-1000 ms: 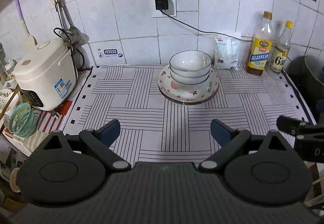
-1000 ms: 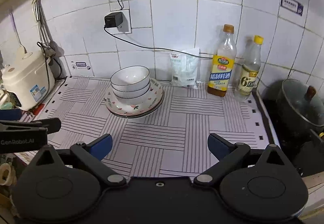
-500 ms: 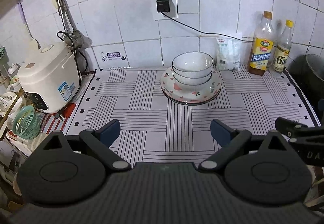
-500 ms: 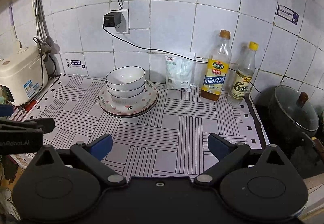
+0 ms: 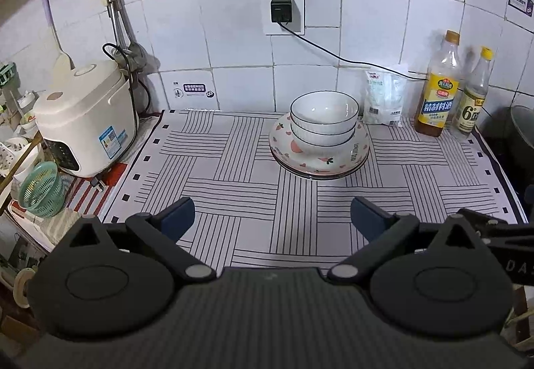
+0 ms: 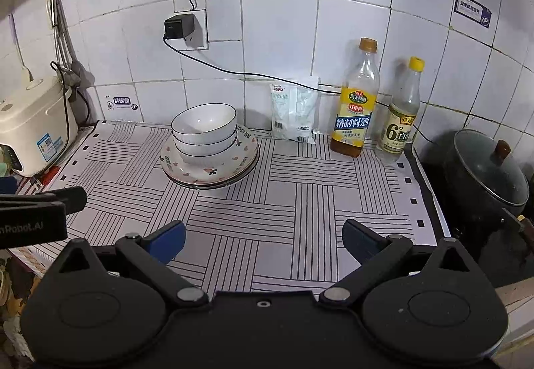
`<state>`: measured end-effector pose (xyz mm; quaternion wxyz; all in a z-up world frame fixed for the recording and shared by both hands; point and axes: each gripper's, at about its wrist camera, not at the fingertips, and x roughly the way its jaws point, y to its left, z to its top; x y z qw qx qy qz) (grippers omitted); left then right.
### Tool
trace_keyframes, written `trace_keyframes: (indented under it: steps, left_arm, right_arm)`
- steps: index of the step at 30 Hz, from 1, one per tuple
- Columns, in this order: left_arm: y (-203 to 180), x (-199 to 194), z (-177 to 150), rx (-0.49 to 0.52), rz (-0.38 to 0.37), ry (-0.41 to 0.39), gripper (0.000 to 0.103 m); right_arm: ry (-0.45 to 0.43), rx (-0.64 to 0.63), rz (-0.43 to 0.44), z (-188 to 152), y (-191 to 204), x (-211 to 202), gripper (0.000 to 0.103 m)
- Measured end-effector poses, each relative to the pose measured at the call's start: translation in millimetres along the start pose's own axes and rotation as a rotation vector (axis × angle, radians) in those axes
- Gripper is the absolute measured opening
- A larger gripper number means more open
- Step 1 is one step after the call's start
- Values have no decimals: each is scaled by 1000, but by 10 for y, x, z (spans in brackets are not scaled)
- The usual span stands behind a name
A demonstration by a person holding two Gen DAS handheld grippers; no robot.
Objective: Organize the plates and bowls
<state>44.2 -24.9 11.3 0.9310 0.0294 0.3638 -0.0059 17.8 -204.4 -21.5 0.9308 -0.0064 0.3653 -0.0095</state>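
Note:
Two white bowls (image 5: 323, 117) (image 6: 204, 128) with dark rims are nested on a stack of patterned plates (image 5: 320, 160) (image 6: 213, 170) near the back of the striped mat (image 5: 250, 188) (image 6: 300, 195). My left gripper (image 5: 272, 218) hovers open over the mat's front edge, well short of the stack, with nothing between its blue-padded fingers (image 5: 177, 217). My right gripper (image 6: 263, 240) is open too, empty, in front and to the right of the stack. Each view shows the other gripper's tip at its side edge.
A white rice cooker (image 5: 83, 122) (image 6: 33, 125) stands at the left, with a green basket (image 5: 41, 190) below it. Two bottles (image 5: 439, 91) (image 6: 358, 105) and a white packet (image 5: 383, 98) (image 6: 295, 110) line the tiled wall. A lidded dark pot (image 6: 487, 175) sits at the right.
Both grippers have drawn back and risen a little, so the stack looks slightly farther away. The bowls and plates have not moved, and both jaws stay open.

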Motion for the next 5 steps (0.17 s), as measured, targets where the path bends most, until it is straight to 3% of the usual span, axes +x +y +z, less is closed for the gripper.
trace_keyframes:
  steps: [5]
  left_arm:
    - [5,2,10,2,0,-1,101]
  right_arm:
    - [8,3,-2,2,15,27,102]
